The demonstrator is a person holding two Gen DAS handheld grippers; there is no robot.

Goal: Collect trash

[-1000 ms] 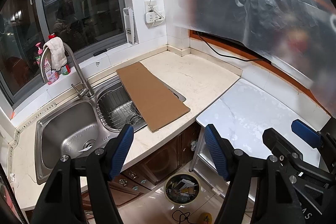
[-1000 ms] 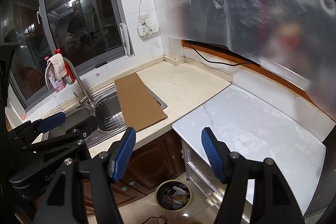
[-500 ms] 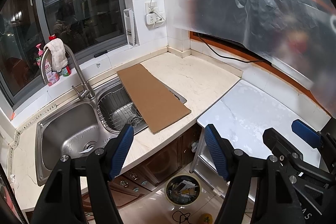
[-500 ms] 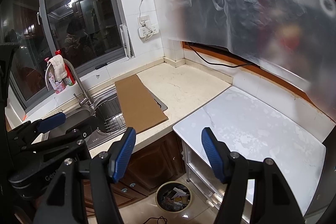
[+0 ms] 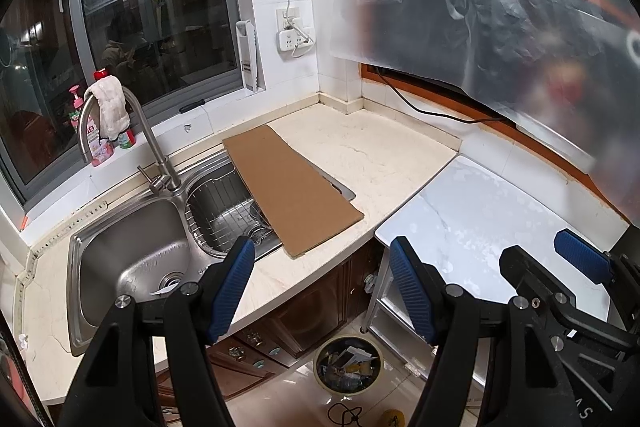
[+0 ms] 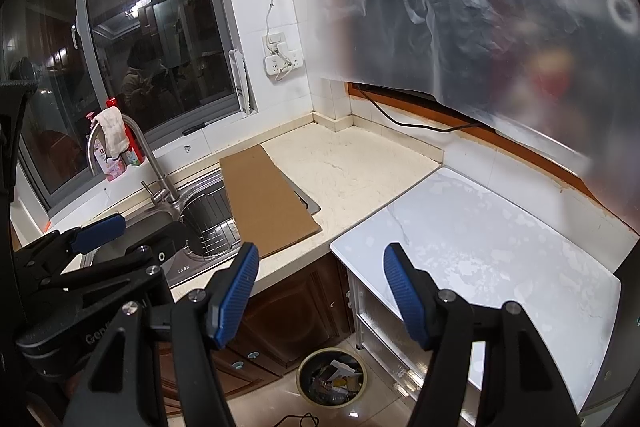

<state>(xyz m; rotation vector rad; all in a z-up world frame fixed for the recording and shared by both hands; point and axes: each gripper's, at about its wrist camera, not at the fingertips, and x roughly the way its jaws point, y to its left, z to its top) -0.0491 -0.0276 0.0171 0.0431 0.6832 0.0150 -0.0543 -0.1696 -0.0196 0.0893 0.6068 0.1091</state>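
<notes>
A flat brown cardboard sheet (image 5: 292, 187) (image 6: 264, 199) lies across the right sink basin and onto the cream counter. On the floor below stands a round trash bin (image 5: 348, 363) (image 6: 331, 375) with several scraps of rubbish in it. My left gripper (image 5: 321, 243) hovers open above the counter's front edge, with nothing between its blue pads. My right gripper (image 6: 320, 249) is open and empty too, held over the gap between the counter and the white table. Each wrist view catches the other gripper at its side edge.
A steel double sink (image 5: 120, 259) with a tall faucet (image 5: 152, 143), a cloth draped over it, is at the left. Bottles stand on the window sill (image 5: 100, 147). A white marble-top table (image 6: 480, 247) adjoins the counter at the right. A plastic sheet (image 5: 500, 7) hangs over the wall.
</notes>
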